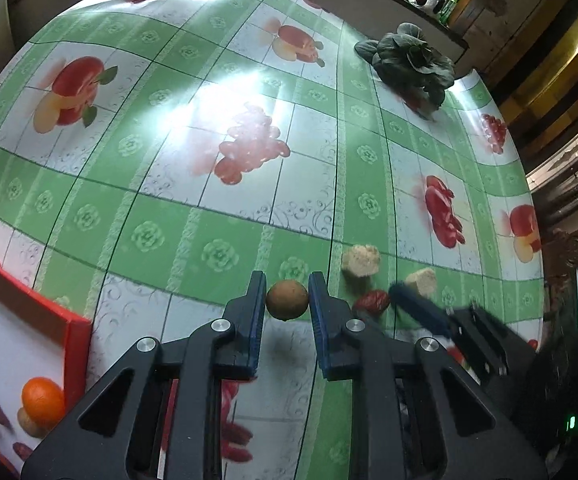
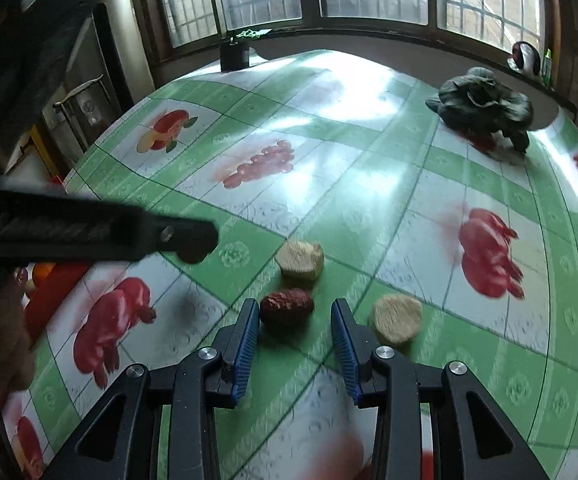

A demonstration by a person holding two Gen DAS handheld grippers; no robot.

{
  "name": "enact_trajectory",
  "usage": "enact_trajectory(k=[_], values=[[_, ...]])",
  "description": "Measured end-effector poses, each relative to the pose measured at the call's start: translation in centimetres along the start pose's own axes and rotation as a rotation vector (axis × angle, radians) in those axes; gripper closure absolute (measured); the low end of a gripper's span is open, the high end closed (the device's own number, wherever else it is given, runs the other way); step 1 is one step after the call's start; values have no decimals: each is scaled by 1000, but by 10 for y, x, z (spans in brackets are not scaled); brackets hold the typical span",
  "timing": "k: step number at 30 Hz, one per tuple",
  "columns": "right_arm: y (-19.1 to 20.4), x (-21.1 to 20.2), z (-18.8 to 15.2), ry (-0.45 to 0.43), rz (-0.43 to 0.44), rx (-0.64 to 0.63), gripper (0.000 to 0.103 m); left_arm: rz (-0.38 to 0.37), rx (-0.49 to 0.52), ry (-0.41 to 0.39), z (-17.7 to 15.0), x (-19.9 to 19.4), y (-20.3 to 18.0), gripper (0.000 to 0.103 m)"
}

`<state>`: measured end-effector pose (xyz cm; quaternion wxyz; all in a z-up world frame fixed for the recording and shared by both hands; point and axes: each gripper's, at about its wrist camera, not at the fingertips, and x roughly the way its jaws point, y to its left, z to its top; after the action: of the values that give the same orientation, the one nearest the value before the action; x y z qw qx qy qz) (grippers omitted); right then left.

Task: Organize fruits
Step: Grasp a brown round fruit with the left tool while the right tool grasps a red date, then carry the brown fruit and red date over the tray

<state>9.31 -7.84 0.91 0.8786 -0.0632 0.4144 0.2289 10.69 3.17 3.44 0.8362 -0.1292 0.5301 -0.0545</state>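
Note:
My left gripper is shut on a small round brown fruit, held above the tablecloth. A red tray at the lower left holds an orange, dark red dates and other small pieces. My right gripper is open, its fingers on either side of a wrinkled red date that lies on the table. Two pale beige chunks lie near it, one beyond and one to the right. The date and the chunks also show in the left wrist view, beside the right gripper.
A green-and-white tablecloth with printed fruit covers the table. A dark leafy vegetable lies at the far right. A dark container stands at the far edge under the windows. The left gripper's arm crosses the left side of the right wrist view.

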Motion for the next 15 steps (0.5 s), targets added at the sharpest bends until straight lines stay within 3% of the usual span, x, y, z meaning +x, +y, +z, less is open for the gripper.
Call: enact_trajectory(k=[2, 10, 15], values=[[2, 1, 1, 4, -16, -11, 75, -1, -4, -9, -4, -6, 3, 82], [18, -22, -14, -3, 1, 17, 75, 5, -4, -68, -33, -43, 16, 82], [40, -47, -28, -45, 24, 54, 75, 60, 24, -127, -64, -70, 27, 82]])
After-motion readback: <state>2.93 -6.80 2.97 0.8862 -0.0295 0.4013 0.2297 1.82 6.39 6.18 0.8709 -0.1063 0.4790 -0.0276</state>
